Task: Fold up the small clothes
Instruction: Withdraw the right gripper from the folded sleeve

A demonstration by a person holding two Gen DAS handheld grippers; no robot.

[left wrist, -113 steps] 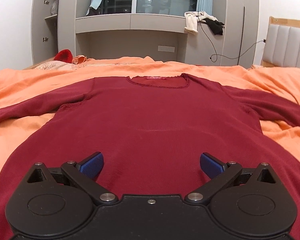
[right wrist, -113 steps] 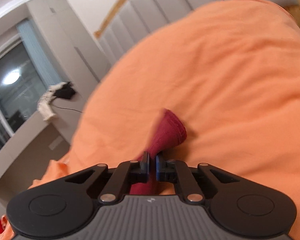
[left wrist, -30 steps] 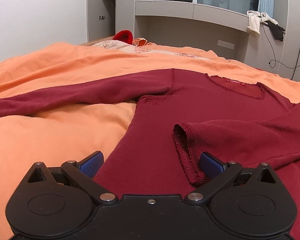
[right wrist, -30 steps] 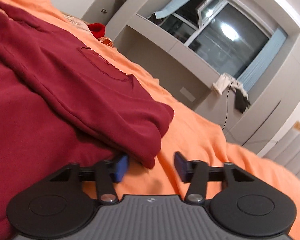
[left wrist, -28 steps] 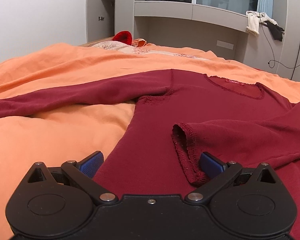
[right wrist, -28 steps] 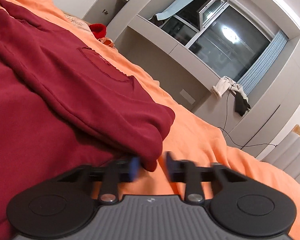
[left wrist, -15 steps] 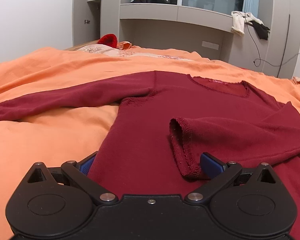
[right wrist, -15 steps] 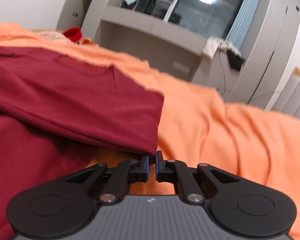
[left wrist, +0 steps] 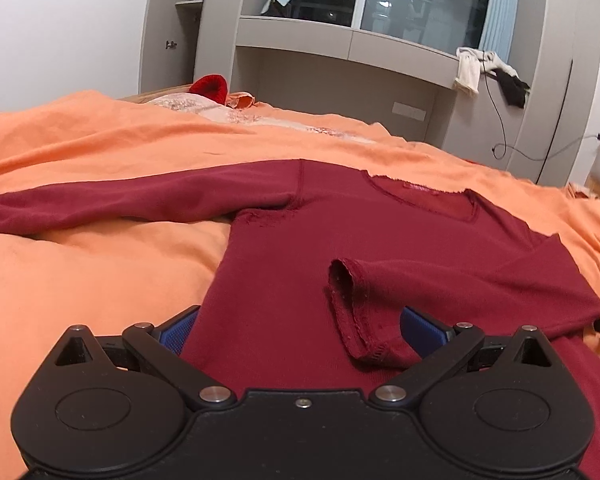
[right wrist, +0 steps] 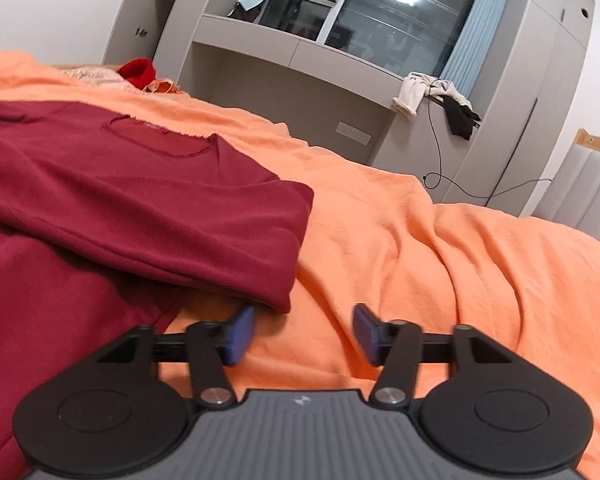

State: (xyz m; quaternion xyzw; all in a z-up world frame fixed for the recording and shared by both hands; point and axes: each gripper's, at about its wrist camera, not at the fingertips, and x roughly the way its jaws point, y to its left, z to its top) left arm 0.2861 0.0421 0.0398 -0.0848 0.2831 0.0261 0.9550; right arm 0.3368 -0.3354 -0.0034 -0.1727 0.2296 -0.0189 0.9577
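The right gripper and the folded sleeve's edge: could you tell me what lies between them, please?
Nothing but bare orange bedsheet. In the right wrist view the right gripper, its jaws just opened and empty, sits apart from the folded sleeve of the shirt.

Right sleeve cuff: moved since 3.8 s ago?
Yes. The cuff now lies folded across the shirt chest, below the neckline; earlier it lay out on the orange bedding.

The right gripper (right wrist: pixel 303 334) has just been opening its two blue fingers (right wrist: pixel 240 334), and nothing is between them, only the orange bed cover (right wrist: pixel 420 248). The dark red shirt (right wrist: pixel 120 184) lies just past the left finger. Its folded sleeve (right wrist: pixel 236 248) ends close to that finger. Far behind stands a grey cabinet (right wrist: pixel 532 92).
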